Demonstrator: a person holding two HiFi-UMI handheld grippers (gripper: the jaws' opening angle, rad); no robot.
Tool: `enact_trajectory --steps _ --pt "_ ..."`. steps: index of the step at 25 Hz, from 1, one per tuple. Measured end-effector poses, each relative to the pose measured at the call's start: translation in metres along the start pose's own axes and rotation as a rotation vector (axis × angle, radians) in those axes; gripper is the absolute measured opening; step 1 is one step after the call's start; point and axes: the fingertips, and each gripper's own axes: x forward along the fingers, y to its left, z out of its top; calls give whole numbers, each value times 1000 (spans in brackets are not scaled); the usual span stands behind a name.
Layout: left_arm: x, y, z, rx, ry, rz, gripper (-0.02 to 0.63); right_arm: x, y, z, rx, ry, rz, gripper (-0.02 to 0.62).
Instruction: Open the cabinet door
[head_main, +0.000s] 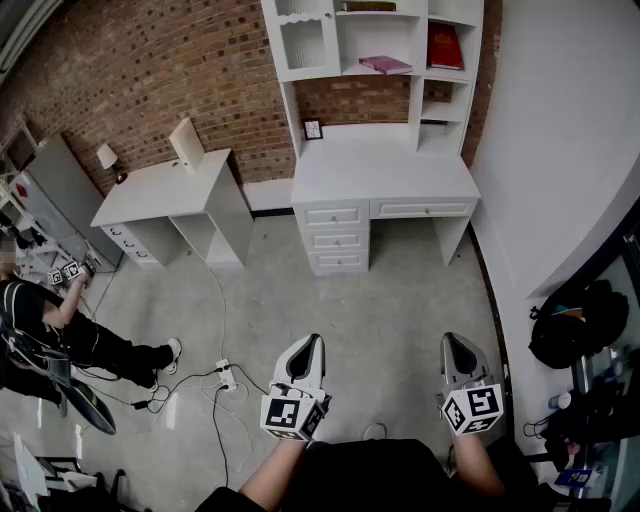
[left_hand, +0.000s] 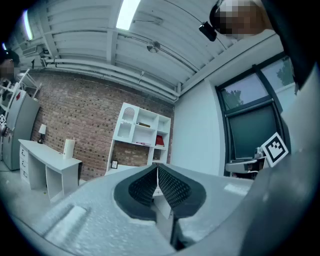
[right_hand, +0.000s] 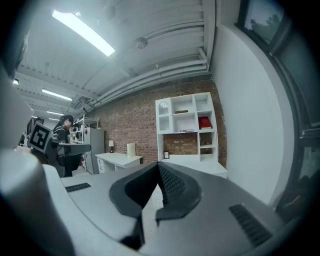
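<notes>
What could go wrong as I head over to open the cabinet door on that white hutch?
The power strip lies on the floor just left of your path, so you might trip on it. The left gripper and right gripper both have their jaws shut and empty, and must open before taking the cabinet door, which sits high up and is likely a stretch.

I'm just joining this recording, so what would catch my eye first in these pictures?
A white desk with hutch stands against the brick wall at top centre, a red book in its upper right shelf, its cabinet door shut at upper left. Nearer, the left gripper and right gripper are side by side, both shut and empty, pointing towards it.
</notes>
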Motion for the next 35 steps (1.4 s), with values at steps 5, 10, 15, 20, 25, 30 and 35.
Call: enact_trajectory --steps 5,10,15,20,25,30,35 --pt "-5 -6 0 -5 -9 2 20 -7 2 1 12 -20 3 -2" --pt "-12 -11 -2 -1 -12 8 20 -13 7 0 10 -36 44 0" --pt "-14 -19 -3 0 -10 7 20 -17 1 -2 21 -40 42 0" --pt "-16 -21 -1 0 -26 20 33 -27 -23 -2 36 -57 -3 32" --pt "-11 -8 -7 -43 3 53 283 -32 -58 -1 44 -50 -85 334" --pt "-15 -1 -6 -8 4 106 325 -36 -74 -6 49 -43 -99 472" --pt "-16 -11 -2 -12 -9 94 325 -36 -64 -3 49 -66 -37 472"
